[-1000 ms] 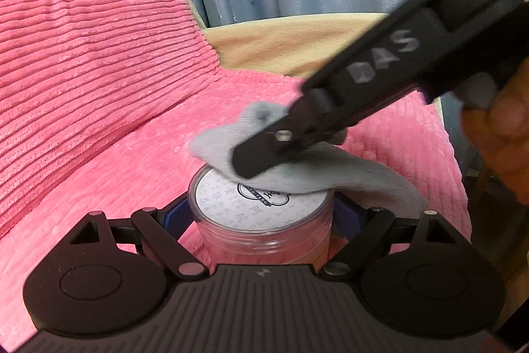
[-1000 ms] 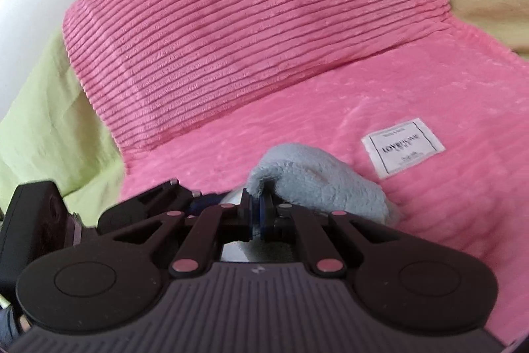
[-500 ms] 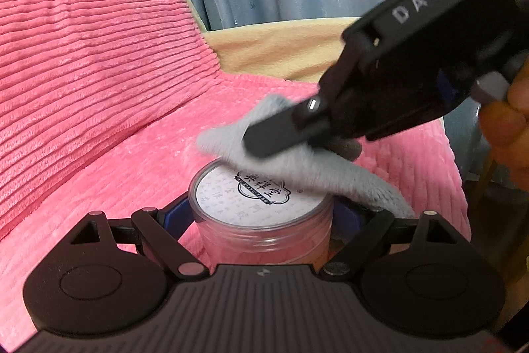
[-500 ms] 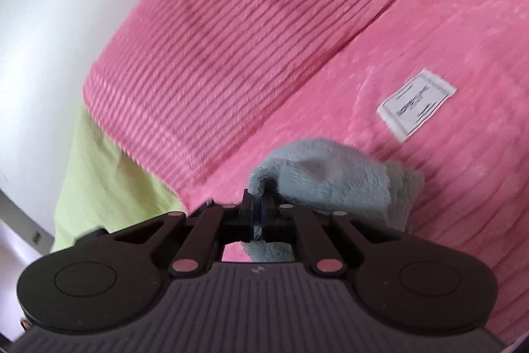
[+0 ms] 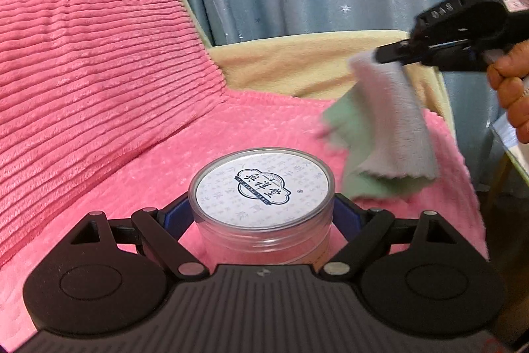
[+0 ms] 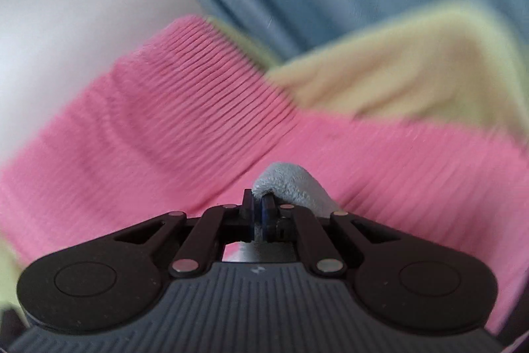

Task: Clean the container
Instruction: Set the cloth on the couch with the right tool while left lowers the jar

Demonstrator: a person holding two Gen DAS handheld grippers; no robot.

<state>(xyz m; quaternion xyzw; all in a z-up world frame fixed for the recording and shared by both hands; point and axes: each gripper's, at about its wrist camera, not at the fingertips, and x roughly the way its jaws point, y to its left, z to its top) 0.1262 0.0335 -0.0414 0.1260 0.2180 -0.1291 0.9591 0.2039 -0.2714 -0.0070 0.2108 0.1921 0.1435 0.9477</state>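
Step in hand: you are between wipes. The cloth (image 5: 393,124) hangs clear of the container (image 5: 263,210), up and off to its right, touching nothing on it.

Container: a round clear tub with a white printed lid (image 5: 263,186), upright on the pink blanket (image 5: 109,108), in the flat part just in front of the ribbed pink cushion (image 5: 82,55) and nearer the blanket's right edge than its left.

Left gripper (image 5: 263,217): its jaws stand partly open, one on each side of the tub and pressed to its clear wall, so it has the tub steadied.

Right gripper (image 6: 259,210): its jaws are drawn together on a fold of the grey-and-green cloth; the rest hangs loose below. Your hand (image 5: 512,88) is on its handle at the right edge of the left wrist view.

Lid state: the lid looks clean and dry; smears too fine to see cannot be ruled out. The side wall is mostly hidden behind the left gripper.

Next move: judge whether the lid is done. If not, bring the hanging cloth back over the lid flat. If so, the wall likely needs the cloth, and the tub must be turned in your left grip to expose it.

Right wrist view: badly blurred; trust it only for the pinch on the cloth.
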